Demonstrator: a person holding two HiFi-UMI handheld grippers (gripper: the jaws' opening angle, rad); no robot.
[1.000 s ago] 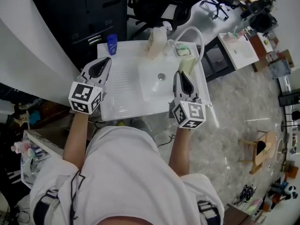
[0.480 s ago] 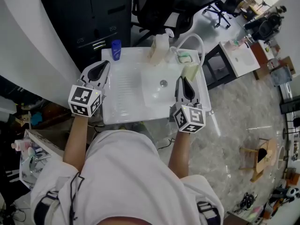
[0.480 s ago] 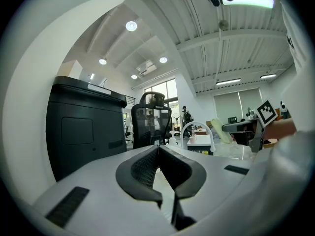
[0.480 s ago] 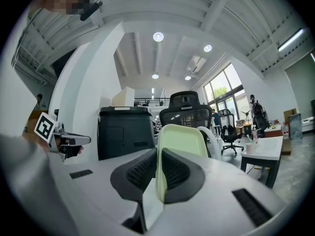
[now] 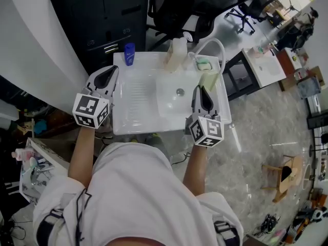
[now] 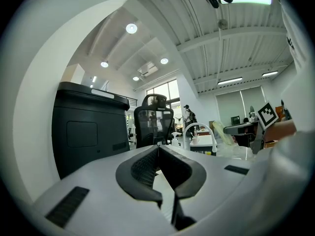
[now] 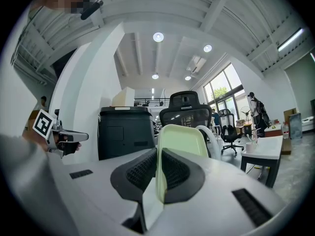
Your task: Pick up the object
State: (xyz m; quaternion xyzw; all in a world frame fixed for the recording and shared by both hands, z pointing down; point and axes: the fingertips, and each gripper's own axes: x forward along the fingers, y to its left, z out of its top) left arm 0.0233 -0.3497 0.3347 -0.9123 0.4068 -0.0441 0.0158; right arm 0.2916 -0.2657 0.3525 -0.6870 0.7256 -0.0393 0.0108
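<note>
- Left gripper point(image 5: 113, 69): jaws clenched together, empty, at 9 o'clock of the sink point(image 5: 154, 128)
- Right gripper point(image 5: 201, 89): grasping the pale green board point(image 5: 208, 79) edge-on, at 3 o'clock of the sink, board projecting toward 12 o'clock

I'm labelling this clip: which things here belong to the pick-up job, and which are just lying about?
In the job: pale green board, clamped in the right hand-held gripper.
Lying about: blue bottle, white bottle, green soap dish, white sink.

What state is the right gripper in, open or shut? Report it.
Shut on the pale green flat plastic piece: the right gripper's black fingers press its two faces.
</note>
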